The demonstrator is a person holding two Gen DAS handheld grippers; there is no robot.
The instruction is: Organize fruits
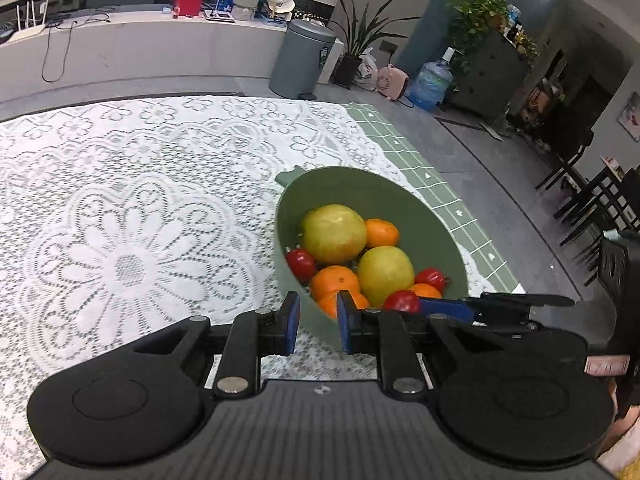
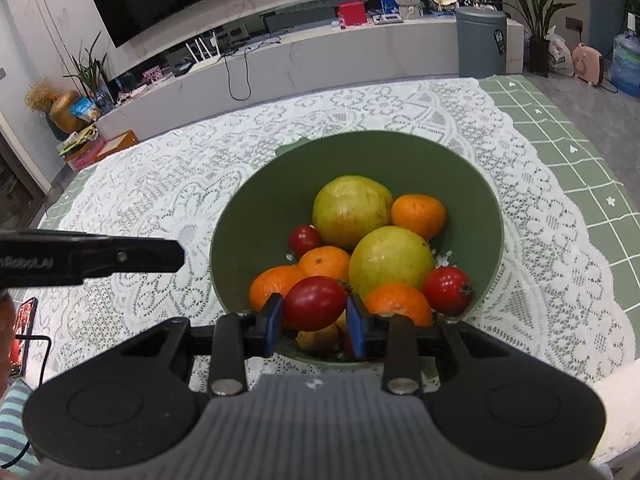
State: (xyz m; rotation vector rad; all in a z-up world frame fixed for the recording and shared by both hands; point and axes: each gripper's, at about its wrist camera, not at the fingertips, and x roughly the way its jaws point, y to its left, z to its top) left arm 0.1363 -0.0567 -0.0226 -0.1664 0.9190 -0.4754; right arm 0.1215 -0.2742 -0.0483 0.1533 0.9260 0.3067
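A green bowl (image 2: 260,200) stands on the lace tablecloth and holds two yellow-green round fruits (image 2: 350,206), several oranges (image 2: 418,210) and red tomatoes (image 2: 448,290). My right gripper (image 2: 315,320) is shut on a red tomato (image 2: 314,302) just above the bowl's near rim. That tomato and the right gripper's blue finger also show in the left wrist view (image 1: 402,300). My left gripper (image 1: 318,326) is open and empty, with its fingers astride the bowl's near rim (image 1: 316,312). The left gripper's finger shows at the left of the right wrist view (image 2: 120,258).
The white lace cloth (image 1: 128,248) lies over a green checked cover (image 2: 560,128). A phone with a cable (image 2: 24,328) lies at the table's left edge. Beyond the table are a grey bin (image 1: 302,60), a water jug (image 1: 432,84) and dark chairs (image 1: 592,200).
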